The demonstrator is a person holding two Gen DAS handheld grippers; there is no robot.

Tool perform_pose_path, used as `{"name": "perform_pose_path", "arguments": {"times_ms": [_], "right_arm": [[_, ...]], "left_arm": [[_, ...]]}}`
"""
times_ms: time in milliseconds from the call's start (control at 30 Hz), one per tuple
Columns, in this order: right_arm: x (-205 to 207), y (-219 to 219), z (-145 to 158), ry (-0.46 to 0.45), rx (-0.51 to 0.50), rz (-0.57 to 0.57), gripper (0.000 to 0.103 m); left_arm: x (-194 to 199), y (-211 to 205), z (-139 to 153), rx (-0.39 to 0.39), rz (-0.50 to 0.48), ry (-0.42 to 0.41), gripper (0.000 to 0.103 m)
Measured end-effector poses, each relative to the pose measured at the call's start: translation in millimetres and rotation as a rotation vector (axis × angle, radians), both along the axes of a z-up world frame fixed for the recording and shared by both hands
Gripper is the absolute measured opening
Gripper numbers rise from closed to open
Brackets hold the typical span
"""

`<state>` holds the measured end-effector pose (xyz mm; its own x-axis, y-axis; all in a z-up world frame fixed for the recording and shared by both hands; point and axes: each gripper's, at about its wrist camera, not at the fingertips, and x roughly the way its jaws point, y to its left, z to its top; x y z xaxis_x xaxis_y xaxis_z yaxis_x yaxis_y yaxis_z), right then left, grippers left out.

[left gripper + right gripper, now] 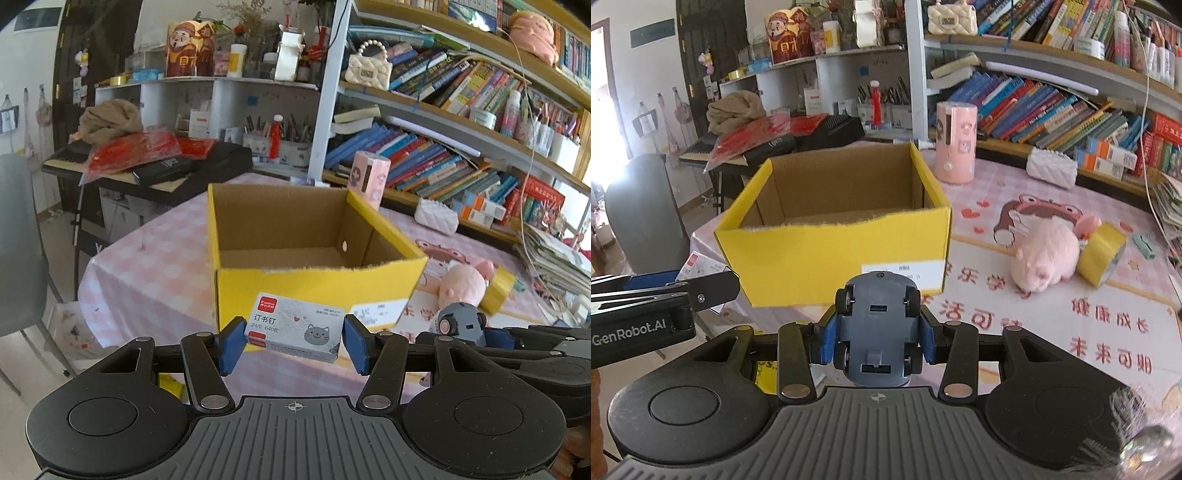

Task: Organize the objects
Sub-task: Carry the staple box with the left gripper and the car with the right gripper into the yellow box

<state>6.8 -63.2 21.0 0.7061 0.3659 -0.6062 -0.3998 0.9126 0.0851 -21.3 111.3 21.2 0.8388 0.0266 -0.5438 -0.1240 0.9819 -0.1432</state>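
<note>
Clearly light and stiff: left hand-held gripper (293,338) pinches the staple box (293,332) endwise; right hand-held gripper (876,338) clamps the toy car (877,328) by its hard, slippery flanks.

A table draped in a pink checked cloth (1052,317) printed with red characters fills the lower right of the right wrist view. On it, at centre frame, stands an open yellow cardboard box (834,251). Right of the box lie a pink plush toy (1047,260) and, touching it, a roll of yellow tape (1102,254). Toward the upper right stand a pink cylindrical container (956,142) and a white quilted pouch (1051,167).
</note>
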Motion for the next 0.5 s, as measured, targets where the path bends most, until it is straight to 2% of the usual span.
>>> {"name": "perform_pose_path", "arguments": {"times_ms": [200, 500], "right_arm": [[18.3, 10.7, 16.2, -0.055, 0.005, 0.039, 0.040], [66.3, 24.2, 25.6, -0.087, 0.018, 0.092, 0.040]], "left_arm": [[17.5, 2.1, 10.6, 0.015, 0.008, -0.035, 0.055], [59.1, 9.0, 20.1, 0.042, 0.056, -0.056, 0.055]]}}
